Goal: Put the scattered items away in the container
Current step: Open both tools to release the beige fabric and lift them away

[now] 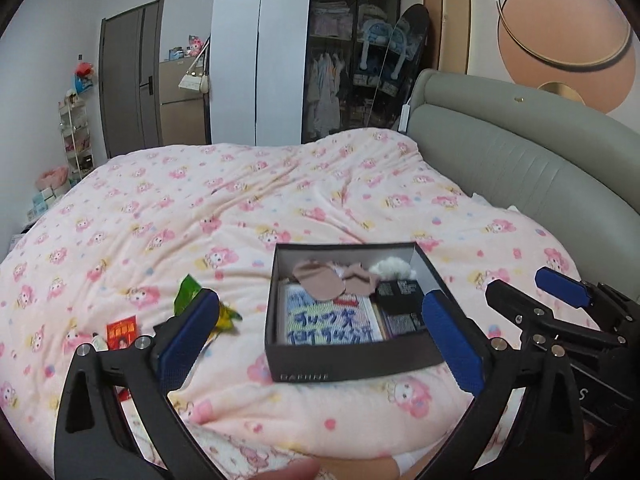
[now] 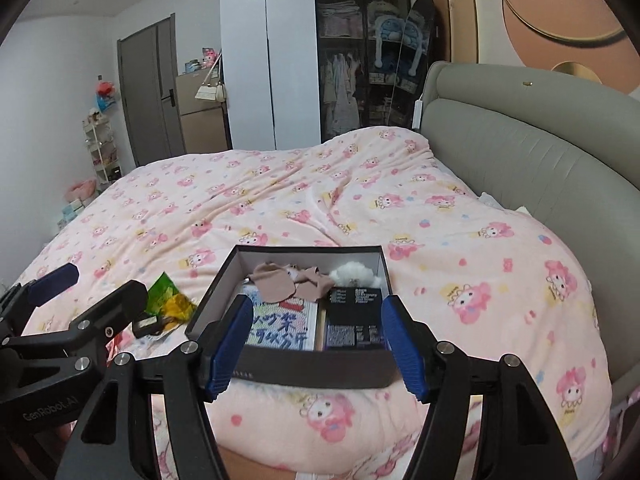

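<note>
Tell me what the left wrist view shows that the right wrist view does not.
Only the left wrist view shows the red packet on the blanket beside the left gripper, and a fingertip at the bottom edge.

Only the right wrist view shows a small dark box lying by the green wrapper, and the printed name on the left gripper's body.

Both show the open black box holding beige socks, a white fluffy ball and a blue-lettered towel, with the right gripper open and empty.

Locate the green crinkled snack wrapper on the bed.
The green crinkled snack wrapper lies on the pink cartoon-print blanket, left of the black cardboard box in both wrist views, beside a yellow wrapper.
</note>
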